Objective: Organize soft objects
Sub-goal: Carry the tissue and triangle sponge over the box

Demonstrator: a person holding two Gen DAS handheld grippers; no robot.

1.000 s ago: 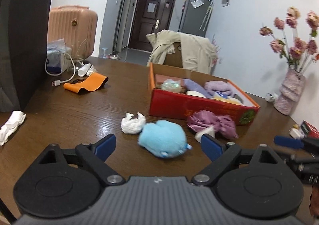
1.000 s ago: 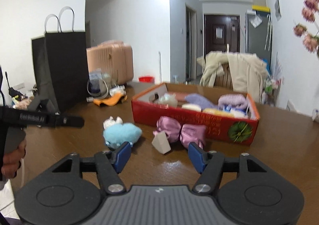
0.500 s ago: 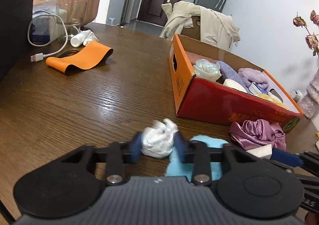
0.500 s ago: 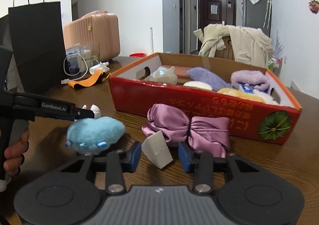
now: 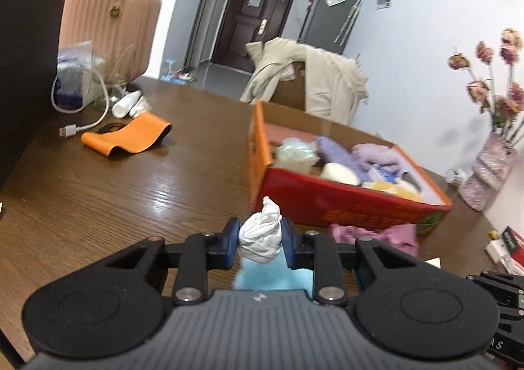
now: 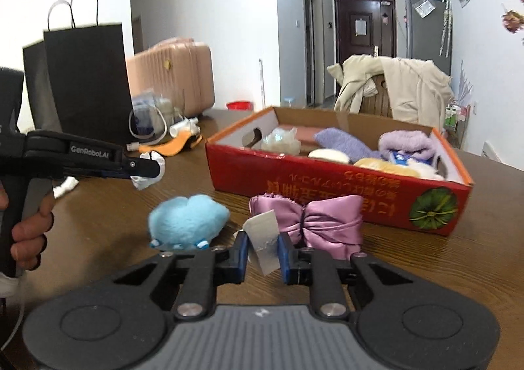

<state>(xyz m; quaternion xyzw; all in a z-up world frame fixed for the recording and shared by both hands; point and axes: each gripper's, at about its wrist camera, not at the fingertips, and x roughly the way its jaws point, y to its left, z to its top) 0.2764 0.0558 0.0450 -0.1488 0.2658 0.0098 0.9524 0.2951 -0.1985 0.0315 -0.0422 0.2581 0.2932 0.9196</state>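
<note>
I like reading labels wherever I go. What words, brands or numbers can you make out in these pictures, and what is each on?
"GenRobot.AI": on the side of the left gripper, seen from the right wrist.
Yellow characters on the red box: upside down, too blurred to read.
Notice on the door and the grey tag in the right gripper: unreadable.

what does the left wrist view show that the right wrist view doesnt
Only the left wrist view: the left gripper from behind, its jaws closing on the white cloth, and the vase of flowers.

Only the right wrist view: the right gripper, jaws closing on the tag of the purple bow, the whole blue plush, the black bag with its handles, and the hand holding the left gripper.

Both: the red box of soft items, the table, the orange band, the suitcase.
</note>
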